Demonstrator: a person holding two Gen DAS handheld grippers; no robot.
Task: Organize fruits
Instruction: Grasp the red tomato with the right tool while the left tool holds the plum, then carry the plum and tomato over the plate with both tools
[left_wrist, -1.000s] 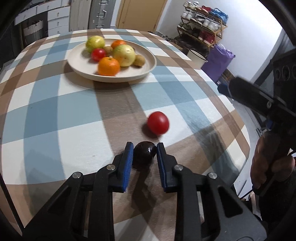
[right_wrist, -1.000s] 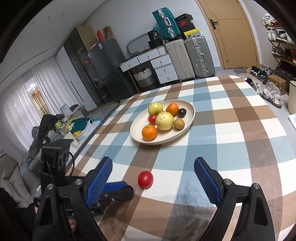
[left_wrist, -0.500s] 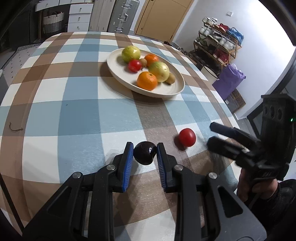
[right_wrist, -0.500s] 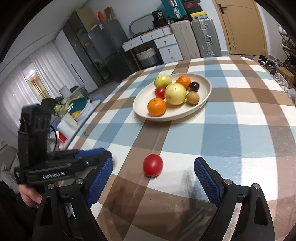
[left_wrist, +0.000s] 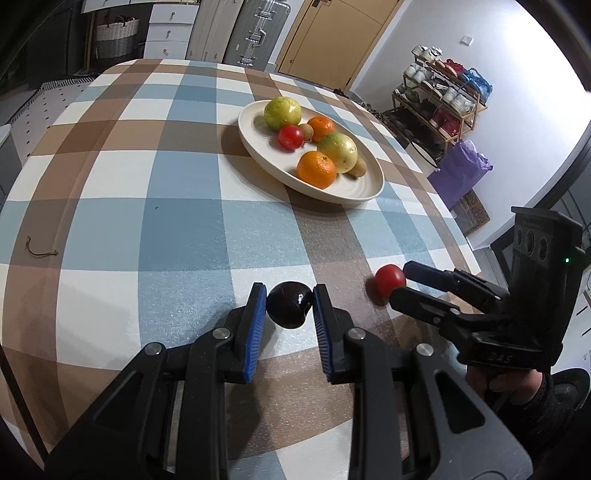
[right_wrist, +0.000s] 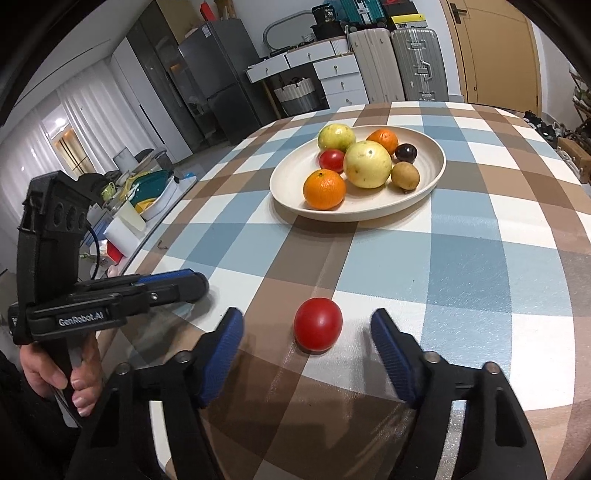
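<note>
My left gripper (left_wrist: 290, 300) is shut on a dark plum (left_wrist: 288, 306), held just above the checked tablecloth. To its right a red tomato (left_wrist: 388, 280) lies on the cloth between the fingers of my right gripper (left_wrist: 402, 286). In the right wrist view the tomato (right_wrist: 317, 328) sits between the blue pads (right_wrist: 388, 343) of the right gripper (right_wrist: 306, 326); the jaws are closing, with gaps on both sides. The left gripper (right_wrist: 195, 286) shows at the left, its plum hidden. The cream plate (left_wrist: 369, 190) (right_wrist: 288, 206) holds oranges, two yellow-green fruits, a tomato, a plum and brown fruit.
The table's right edge (left_wrist: 465, 243) drops off close behind the tomato. A shoe rack (left_wrist: 443, 92) and a purple bag (left_wrist: 458, 173) stand beyond it. A short brown string (left_wrist: 40, 252) lies on the cloth at the left. Suitcases (right_wrist: 399, 62) and drawers line the far wall.
The left gripper has carried the plum leftward, away from the tomato. The right gripper has come down and forward around the tomato, and its jaws have narrowed.
</note>
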